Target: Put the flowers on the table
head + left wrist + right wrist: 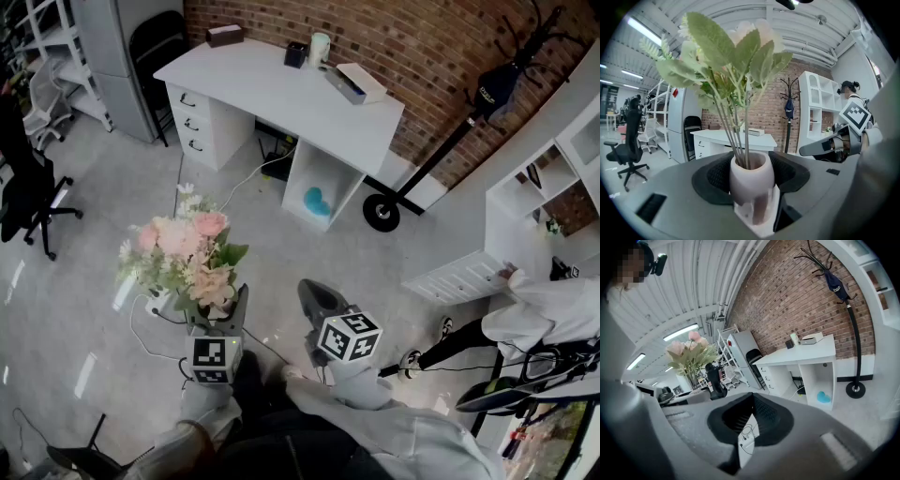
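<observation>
A bunch of pink and white flowers [185,251] with green leaves stands in a small pale pink vase [751,179]. My left gripper [218,323] is shut on that vase, its dark pads pressed against both sides, and holds it upright above the floor. The stems [738,131] rise straight up in the left gripper view. My right gripper [319,302] hovers just right of it, shut with nothing in it. The white table [281,94] stands ahead by the brick wall, some way off. In the right gripper view the flowers [692,355] show at the left.
On the table are a box [225,36], a dark cup [295,54], a white mug [320,47] and a book [359,81]. A black office chair [28,183] stands left, a coat stand [441,155] right. A person [525,319] crouches by white shelves [539,187] at right. Cables [244,178] cross the floor.
</observation>
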Action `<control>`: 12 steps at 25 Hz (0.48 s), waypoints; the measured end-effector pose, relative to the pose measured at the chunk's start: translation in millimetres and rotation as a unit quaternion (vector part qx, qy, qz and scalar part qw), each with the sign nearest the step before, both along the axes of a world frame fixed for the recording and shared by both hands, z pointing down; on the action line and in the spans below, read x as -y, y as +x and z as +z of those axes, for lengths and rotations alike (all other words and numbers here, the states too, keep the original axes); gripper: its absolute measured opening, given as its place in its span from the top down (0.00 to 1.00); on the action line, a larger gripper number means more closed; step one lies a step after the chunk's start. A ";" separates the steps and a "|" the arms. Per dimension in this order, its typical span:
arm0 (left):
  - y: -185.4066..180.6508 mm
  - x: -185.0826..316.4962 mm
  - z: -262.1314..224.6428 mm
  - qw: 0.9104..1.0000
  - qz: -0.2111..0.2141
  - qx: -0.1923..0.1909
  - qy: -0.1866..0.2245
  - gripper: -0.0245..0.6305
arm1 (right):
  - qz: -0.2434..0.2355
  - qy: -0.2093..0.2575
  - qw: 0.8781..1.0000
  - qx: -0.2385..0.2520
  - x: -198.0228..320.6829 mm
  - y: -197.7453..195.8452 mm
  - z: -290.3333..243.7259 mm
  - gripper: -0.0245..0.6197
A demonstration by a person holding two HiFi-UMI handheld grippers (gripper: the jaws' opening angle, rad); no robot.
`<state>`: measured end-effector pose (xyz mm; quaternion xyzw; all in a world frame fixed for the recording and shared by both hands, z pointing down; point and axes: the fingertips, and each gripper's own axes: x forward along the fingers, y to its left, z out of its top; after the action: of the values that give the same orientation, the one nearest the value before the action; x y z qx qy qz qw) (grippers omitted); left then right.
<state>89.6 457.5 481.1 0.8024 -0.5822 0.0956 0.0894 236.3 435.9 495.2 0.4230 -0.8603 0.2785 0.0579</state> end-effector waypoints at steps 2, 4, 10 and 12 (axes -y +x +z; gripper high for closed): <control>13.5 -20.0 0.8 1.000 -0.006 -0.001 -0.001 0.61 | -0.005 0.006 1.000 0.004 -23.7 9.3 -1.3 0.96; 28.3 -38.9 2.6 1.000 -0.010 -0.004 -0.003 0.61 | -0.012 0.013 1.000 0.006 -46.2 19.4 -2.5 0.96; 81.5 -72.9 3.9 1.000 -0.011 -0.011 0.004 0.61 | -0.040 0.028 0.999 0.005 -87.7 49.7 0.4 0.96; 93.9 -80.2 2.3 1.000 -0.007 -0.009 0.011 0.61 | -0.042 0.031 0.999 0.008 -96.7 56.3 0.5 0.96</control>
<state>183.5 537.7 483.4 0.8004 -0.5877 0.0809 0.0862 292.7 532.6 495.6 0.3859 -0.8859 0.2527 0.0497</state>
